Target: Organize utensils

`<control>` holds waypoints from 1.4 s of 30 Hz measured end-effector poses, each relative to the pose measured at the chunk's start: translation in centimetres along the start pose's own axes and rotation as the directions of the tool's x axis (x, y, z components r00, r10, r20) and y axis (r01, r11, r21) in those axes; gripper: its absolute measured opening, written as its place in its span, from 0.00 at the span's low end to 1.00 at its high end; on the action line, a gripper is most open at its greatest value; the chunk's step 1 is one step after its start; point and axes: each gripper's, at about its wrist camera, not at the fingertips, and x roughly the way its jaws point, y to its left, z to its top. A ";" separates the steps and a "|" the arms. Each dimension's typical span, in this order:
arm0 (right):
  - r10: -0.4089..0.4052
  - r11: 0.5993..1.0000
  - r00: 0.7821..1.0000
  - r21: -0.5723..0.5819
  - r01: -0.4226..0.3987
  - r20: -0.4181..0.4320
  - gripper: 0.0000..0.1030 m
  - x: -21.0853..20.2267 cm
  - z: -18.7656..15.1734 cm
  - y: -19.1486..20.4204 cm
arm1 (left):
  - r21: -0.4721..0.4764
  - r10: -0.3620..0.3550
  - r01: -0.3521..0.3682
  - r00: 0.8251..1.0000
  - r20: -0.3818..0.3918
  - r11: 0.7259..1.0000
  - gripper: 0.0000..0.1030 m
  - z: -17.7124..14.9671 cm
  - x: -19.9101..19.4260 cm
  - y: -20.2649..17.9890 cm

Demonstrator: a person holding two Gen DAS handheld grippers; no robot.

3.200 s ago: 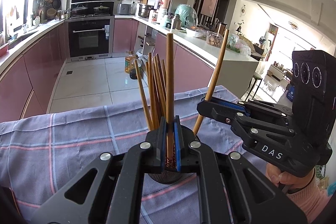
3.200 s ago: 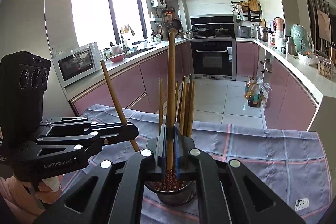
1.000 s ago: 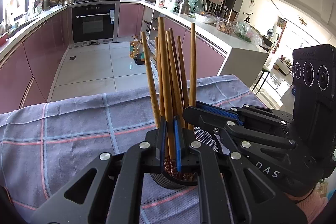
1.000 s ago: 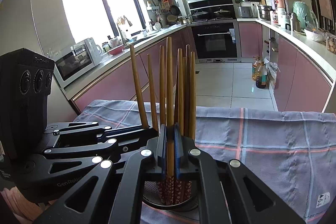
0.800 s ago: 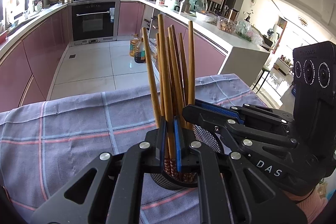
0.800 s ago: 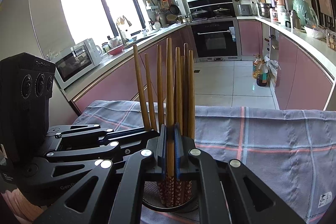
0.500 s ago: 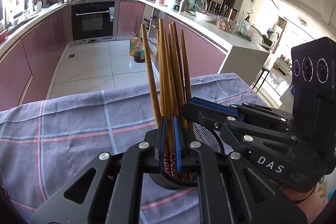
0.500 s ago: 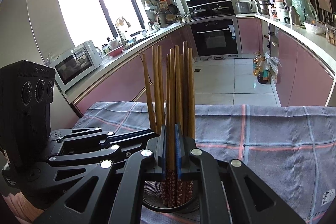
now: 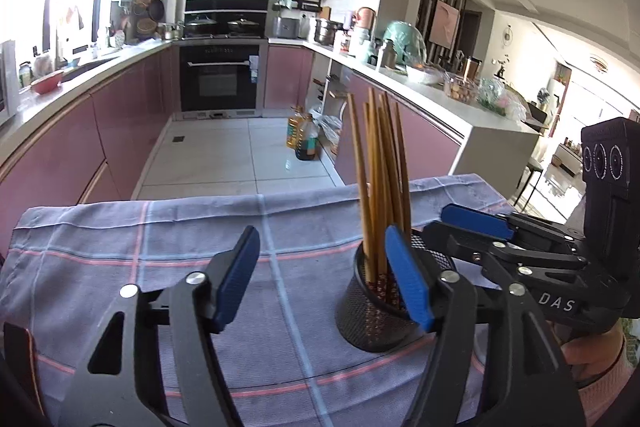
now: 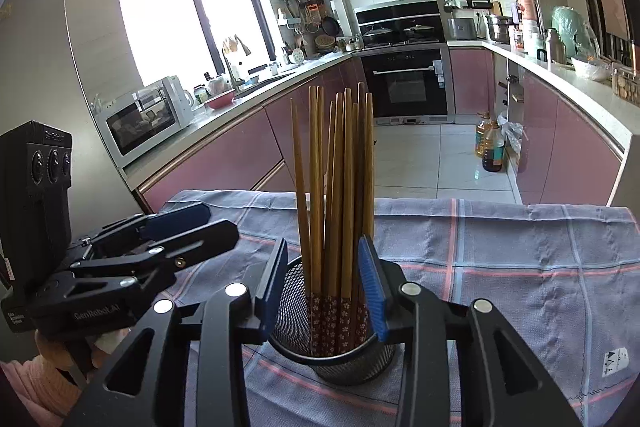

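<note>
Brown wooden chopsticks (image 10: 340, 187) | upright in black mesh cup (image 10: 296, 307) on checked cloth (image 10: 520, 267) | left gripper (image 9: 320, 275), right gripper (image 10: 324, 287): jaws just opened, empty | withdraw straight back, clear of sticks.

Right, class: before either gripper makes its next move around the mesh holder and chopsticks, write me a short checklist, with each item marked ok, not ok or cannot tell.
1. Left gripper free of any chopstick: ok; its jaws have just been opening, nothing between them.
2. Right gripper released: ok; its jaws have just been opening and straddle the chopsticks without pressing them.
3. All chopsticks in the mesh holder: ok; none lies on the checked cloth in view.
4. Holder upright: ok.
5. Left gripper clear of the holder: cannot tell; one finger overlaps its rim in view.
</note>
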 end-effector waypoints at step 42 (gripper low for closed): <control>-0.248 0.956 0.911 -0.070 0.286 0.330 0.94 -7.3 -7.2 7.7 | -0.080 0.287 -0.276 0.917 0.277 0.958 0.94 -6.8 -14.1 3.5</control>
